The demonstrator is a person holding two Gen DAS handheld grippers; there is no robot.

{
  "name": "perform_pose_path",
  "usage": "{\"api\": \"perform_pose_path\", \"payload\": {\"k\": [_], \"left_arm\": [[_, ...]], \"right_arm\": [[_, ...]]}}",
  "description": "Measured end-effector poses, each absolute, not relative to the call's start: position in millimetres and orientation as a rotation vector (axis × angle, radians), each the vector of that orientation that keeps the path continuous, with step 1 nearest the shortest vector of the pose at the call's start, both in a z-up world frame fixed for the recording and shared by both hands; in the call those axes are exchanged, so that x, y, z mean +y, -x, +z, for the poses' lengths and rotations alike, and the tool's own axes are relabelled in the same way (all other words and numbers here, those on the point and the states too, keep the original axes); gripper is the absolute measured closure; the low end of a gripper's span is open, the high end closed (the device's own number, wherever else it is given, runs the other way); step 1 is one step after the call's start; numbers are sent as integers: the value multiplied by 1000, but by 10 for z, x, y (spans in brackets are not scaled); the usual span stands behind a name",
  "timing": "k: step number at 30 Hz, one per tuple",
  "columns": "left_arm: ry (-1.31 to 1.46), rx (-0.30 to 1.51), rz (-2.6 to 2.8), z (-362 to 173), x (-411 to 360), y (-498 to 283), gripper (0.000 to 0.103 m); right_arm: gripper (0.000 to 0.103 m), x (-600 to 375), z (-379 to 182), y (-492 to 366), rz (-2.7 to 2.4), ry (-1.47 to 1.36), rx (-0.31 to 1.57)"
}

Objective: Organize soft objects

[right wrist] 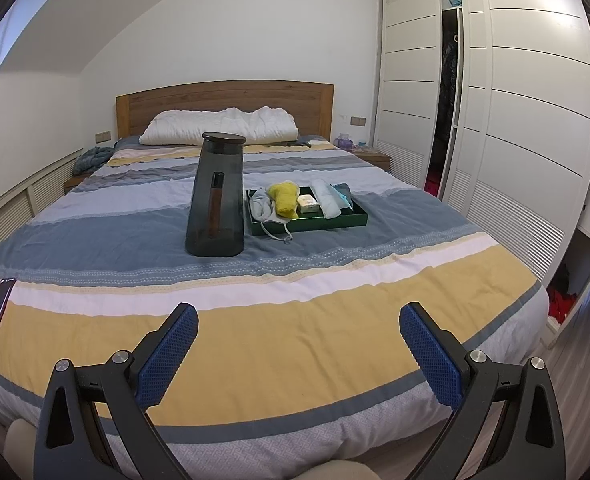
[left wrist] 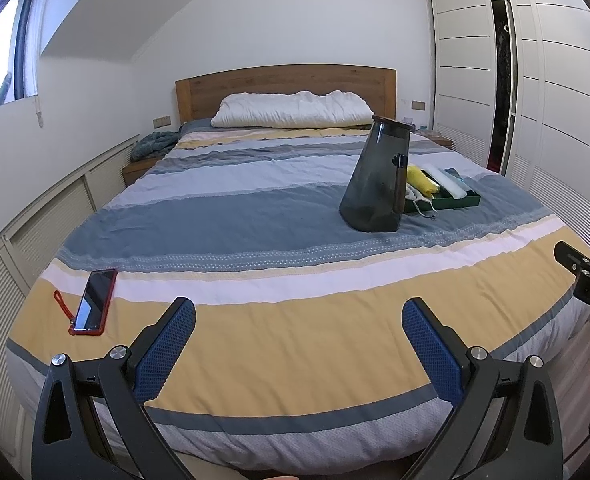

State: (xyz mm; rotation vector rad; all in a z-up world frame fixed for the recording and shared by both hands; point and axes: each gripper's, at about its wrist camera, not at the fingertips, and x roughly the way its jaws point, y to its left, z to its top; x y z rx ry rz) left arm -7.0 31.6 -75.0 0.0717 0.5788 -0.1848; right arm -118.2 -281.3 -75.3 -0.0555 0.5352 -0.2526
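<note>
A dark green tray sits on the striped bed and holds a grey face mask, a yellow rolled cloth, a small pale box and a white rolled cloth. The tray also shows in the left wrist view, partly behind the pitcher. A tall dark grey pitcher stands left of the tray. My left gripper is open and empty above the bed's foot. My right gripper is open and empty there too, far from the tray.
A red-cased phone lies on the bed at the near left. A white pillow rests against the wooden headboard. White wardrobes stand on the right, one door ajar. Nightstands flank the bed.
</note>
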Motion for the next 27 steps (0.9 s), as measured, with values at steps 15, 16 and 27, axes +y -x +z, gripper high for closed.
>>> {"api": "perform_pose_path", "payload": {"k": [15, 16, 27], "left_arm": [[-83, 593, -204, -761, 285, 85, 2], [-83, 593, -203, -761, 285, 84, 2], [-86, 601, -213, -768, 270, 80, 2]], "right_arm": [[0, -2815, -755, 1182, -252, 58, 537], [0, -2811, -756, 1185, -253, 58, 537], [0, -2797, -762, 1190, -254, 61, 540]]}}
